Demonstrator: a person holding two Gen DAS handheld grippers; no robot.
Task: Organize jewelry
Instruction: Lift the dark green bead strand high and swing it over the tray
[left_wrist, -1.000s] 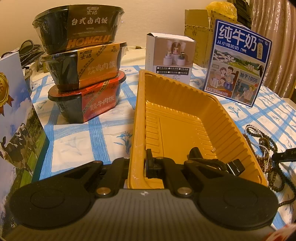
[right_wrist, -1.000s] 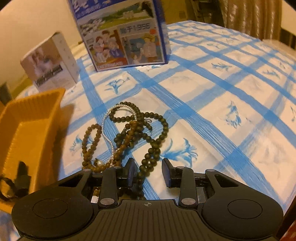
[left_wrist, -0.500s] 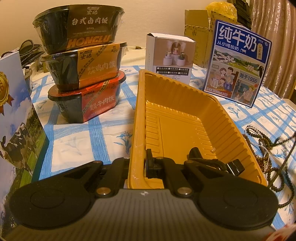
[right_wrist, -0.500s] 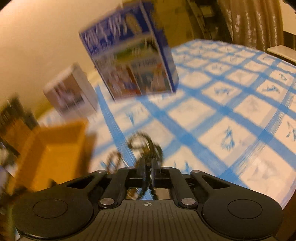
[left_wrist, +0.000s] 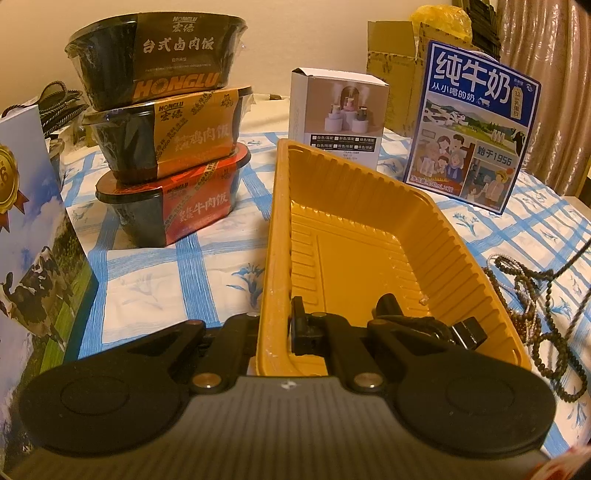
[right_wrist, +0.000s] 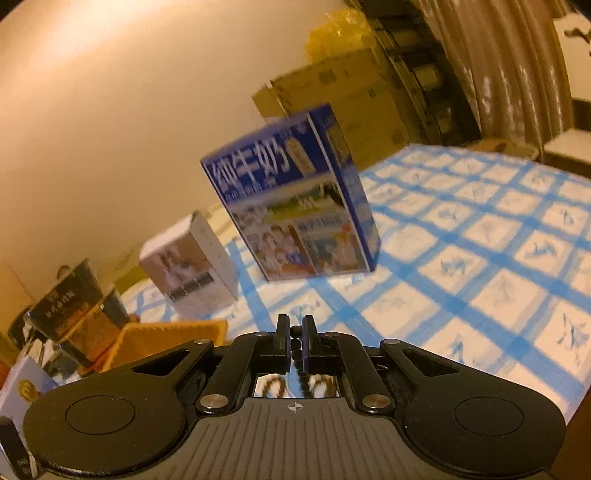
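Observation:
A yellow plastic tray (left_wrist: 354, 236) lies on the checked tablecloth. My left gripper (left_wrist: 275, 325) is shut on the tray's near left wall, one finger inside and one outside. A black clip (left_wrist: 439, 328) lies in the tray's near right corner. Dark bead necklaces (left_wrist: 532, 295) lie tangled to the right of the tray, and one strand is pulled up taut to the upper right. My right gripper (right_wrist: 294, 334) is shut on a dark bead strand (right_wrist: 294, 345) and is raised high above the table. The tray shows low at left in the right wrist view (right_wrist: 162, 339).
Three stacked instant-meal bowls (left_wrist: 166, 125) stand left of the tray. A white box (left_wrist: 338, 110) and a blue milk carton (left_wrist: 472, 129) stand behind it, and both show in the right wrist view (right_wrist: 192, 266) (right_wrist: 295, 199). A cow-print box (left_wrist: 29, 236) stands at near left.
My right gripper closed on a bead strand among the necklaces and lifted up, tilting back. The strand now stretches upward from the pile. The left gripper and tray have not moved.

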